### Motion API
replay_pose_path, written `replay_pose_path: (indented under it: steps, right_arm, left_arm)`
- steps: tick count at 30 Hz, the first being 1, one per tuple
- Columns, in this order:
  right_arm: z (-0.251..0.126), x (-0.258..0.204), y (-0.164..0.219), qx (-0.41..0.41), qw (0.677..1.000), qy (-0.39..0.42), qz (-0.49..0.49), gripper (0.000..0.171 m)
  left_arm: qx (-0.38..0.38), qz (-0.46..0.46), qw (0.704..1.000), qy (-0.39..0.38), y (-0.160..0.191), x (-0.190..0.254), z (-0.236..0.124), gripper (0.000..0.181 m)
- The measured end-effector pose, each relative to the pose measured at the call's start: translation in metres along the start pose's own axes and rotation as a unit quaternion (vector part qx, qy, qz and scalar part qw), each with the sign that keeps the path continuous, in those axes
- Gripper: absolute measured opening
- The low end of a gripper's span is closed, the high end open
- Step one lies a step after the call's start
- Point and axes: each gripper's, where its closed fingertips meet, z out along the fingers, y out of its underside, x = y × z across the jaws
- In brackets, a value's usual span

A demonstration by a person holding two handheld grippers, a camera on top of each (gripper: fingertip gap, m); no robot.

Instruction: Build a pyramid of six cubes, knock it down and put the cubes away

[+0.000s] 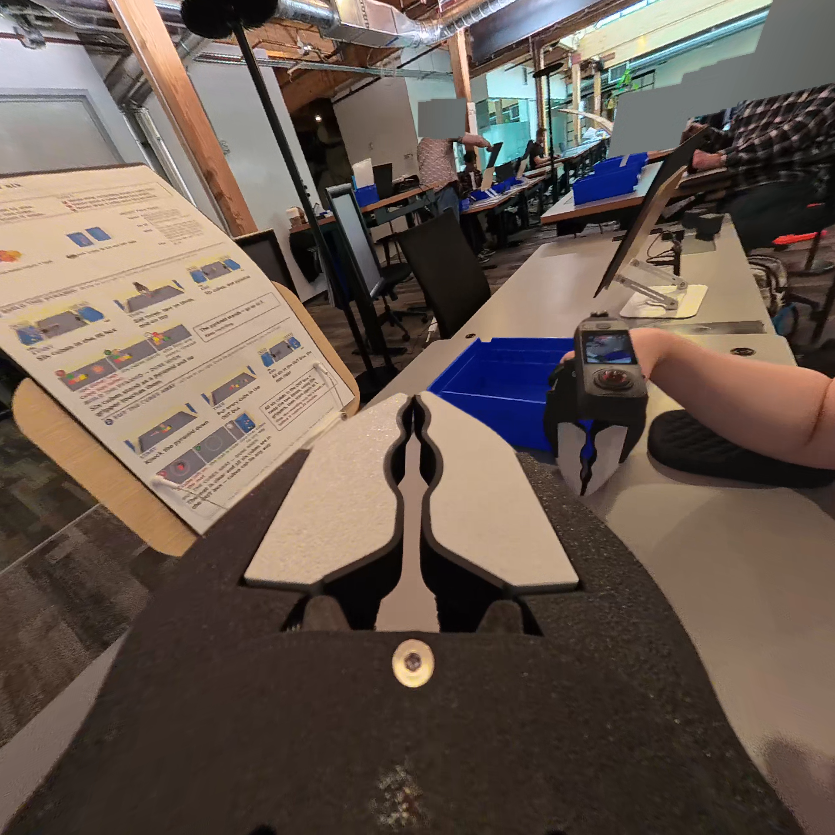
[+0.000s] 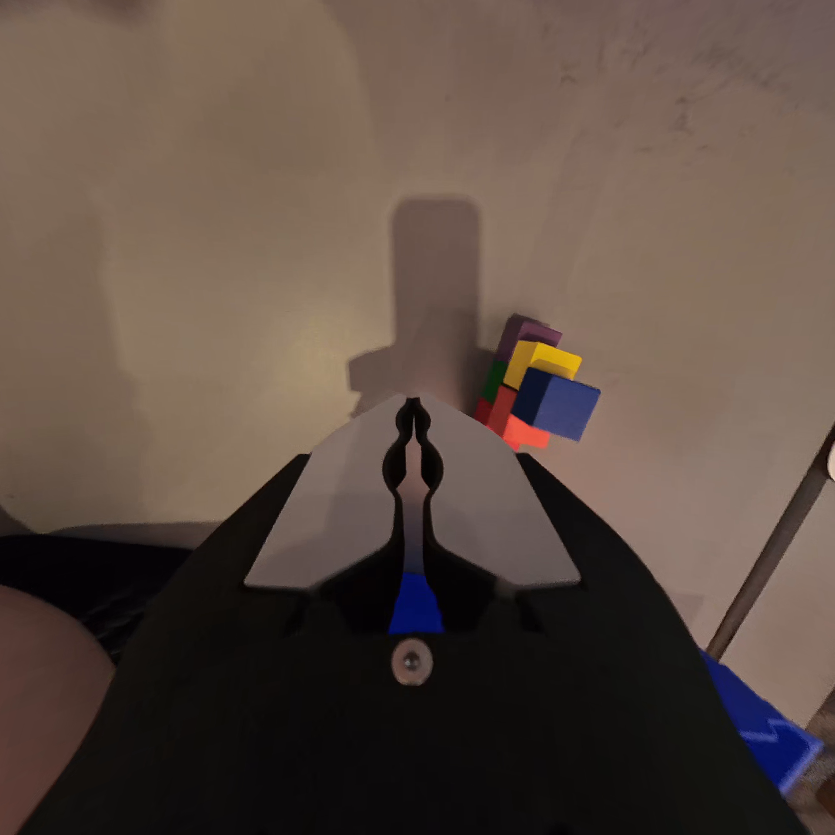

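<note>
Open workshop: rows of desks [image 1: 601, 205], black chair [image 1: 440, 266], wooden post [image 1: 180, 108], ceiling ducts [image 1: 361, 22].

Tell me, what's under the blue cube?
The blue cube tops the pyramid, seen from above in the right wrist view. Under it sit a yellow cube and an orange cube. Green, red and purple edges peek out below; the rest of them is covered.

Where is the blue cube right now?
In the right wrist view, the blue cube tops the pyramid, resting on the yellow cube and orange cube, just right of the shut right tool's tips.
</note>
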Motion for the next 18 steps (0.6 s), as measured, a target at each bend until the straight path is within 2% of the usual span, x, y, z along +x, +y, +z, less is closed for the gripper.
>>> replay_pose_path:
  steps: [9,18]
  right_arm:
    - [-0.052,0.020,0.024,0.072,0.992,0.074,0.071,0.001]
    - [-0.067,0.022,0.028,0.093,0.988,0.097,0.073,0.001]
  left_arm:
    - [0.029,0.030,0.998,-0.056,-0.017,-0.008,-0.024,0.000]
    - [0.026,0.012,0.996,-0.090,-0.016,-0.022,-0.041,0.000]
